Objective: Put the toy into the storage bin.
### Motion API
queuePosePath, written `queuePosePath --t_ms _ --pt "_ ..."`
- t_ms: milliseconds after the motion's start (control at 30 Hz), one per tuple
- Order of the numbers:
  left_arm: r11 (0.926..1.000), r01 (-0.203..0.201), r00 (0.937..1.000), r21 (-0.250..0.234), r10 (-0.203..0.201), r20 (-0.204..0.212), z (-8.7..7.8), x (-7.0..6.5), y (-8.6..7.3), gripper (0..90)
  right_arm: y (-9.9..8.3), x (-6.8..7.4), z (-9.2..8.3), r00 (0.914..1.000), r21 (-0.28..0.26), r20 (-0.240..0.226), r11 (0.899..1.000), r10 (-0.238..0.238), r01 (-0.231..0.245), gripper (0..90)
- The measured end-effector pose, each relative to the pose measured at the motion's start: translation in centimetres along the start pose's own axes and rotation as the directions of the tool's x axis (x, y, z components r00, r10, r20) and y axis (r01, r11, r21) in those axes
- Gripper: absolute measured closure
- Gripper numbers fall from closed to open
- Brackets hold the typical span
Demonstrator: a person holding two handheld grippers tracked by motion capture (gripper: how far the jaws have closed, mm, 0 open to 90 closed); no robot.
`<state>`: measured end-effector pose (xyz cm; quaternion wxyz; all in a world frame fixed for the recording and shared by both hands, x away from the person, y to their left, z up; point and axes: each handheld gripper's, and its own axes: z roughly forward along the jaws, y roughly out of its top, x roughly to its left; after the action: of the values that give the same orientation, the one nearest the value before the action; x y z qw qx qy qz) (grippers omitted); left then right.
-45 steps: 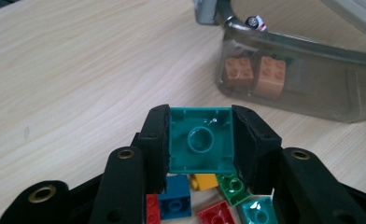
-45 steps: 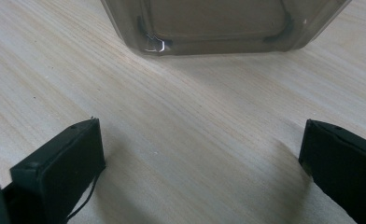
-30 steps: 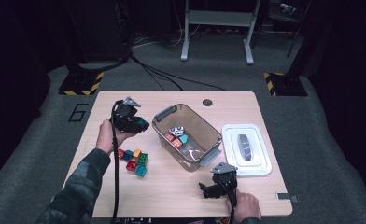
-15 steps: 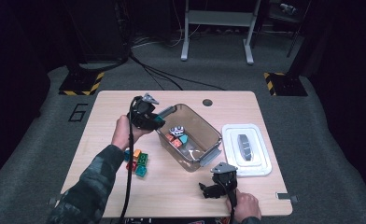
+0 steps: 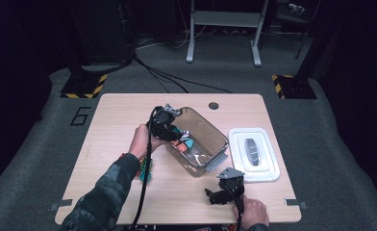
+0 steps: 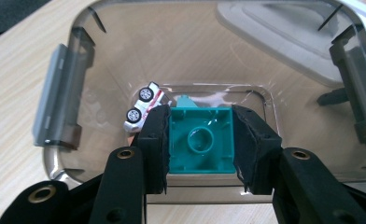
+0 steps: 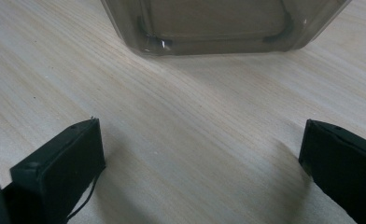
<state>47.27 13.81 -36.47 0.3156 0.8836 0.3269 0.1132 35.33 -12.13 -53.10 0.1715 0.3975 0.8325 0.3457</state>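
Clamping a teal building block (image 6: 200,140) between its two black pads, the left gripper (image 5: 169,126) sits at the centre of the high view, over the near-left rim of the clear plastic bin (image 5: 214,131). In the left gripper view the block faces the camera with its hollow underside: a square teal shell with a round tube in the middle, pressed on both sides by the pads and held above the bin's inside. Just upper left of it in that view, a small white toy car (image 6: 144,105) lies on its side on the bin floor.

Low and right of centre in the high view, the right gripper (image 5: 221,192) rests on the table (image 5: 119,115) with its jaws spread wide and nothing between them.

Pale wood grain covers the table, which has a round hole near its far edge. Right of the bin lies a white lid (image 5: 254,154). Grey carpet surrounds the table, and the room behind is dark, with cables and a metal stand at the top of the frame.
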Motion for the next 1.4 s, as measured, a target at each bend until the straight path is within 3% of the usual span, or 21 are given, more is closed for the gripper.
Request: queuePosePath --t_ms 267,533,700,867,1133,1300,1400 --pt "0.9986 0.019 0.9997 0.050 -0.019 0.014 1.2 0.3 -0.8 59.1 0.0 0.0 0.0 1.0000 0.001 -0.003 1.000 0.001 -0.001 0.0" --pt "0.9974 0.029 0.9991 0.066 -0.031 0.028 1.5 0.5 -1.1 57.8 0.0 0.0 0.0 1.0000 0.001 -0.003 1.000 0.001 -0.001 0.0" --pt "0.9978 0.033 0.9988 0.058 -0.035 0.034 0.8 0.3 -1.3 40.4 0.0 0.0 0.0 1.0000 0.002 -0.004 1.000 0.000 0.000 0.0" --pt "0.9989 0.046 0.9987 0.009 -0.047 0.018 -1.1 0.6 -2.1 26.1 0.0 0.0 0.0 1.0000 0.002 -0.003 1.000 0.001 -0.001 0.0" --pt "0.9953 0.079 0.9955 -0.056 -0.082 -0.048 -4.8 2.3 -5.0 15.8 0.0 0.0 0.0 1.0000 0.001 -0.003 1.000 0.000 0.000 0.0" --pt "0.9909 0.124 0.9884 -0.052 -0.128 -0.082 -6.1 4.2 -7.9 14.6 0.0 0.0 0.0 1.0000 0.002 -0.003 1.000 0.000 0.000 0.0" --pt "0.9850 0.164 0.9802 -0.052 -0.169 -0.103 -6.2 5.4 -9.9 13.8 0.0 0.0 0.0 1.0000 0.002 -0.003 1.000 0.000 0.000 0.0"
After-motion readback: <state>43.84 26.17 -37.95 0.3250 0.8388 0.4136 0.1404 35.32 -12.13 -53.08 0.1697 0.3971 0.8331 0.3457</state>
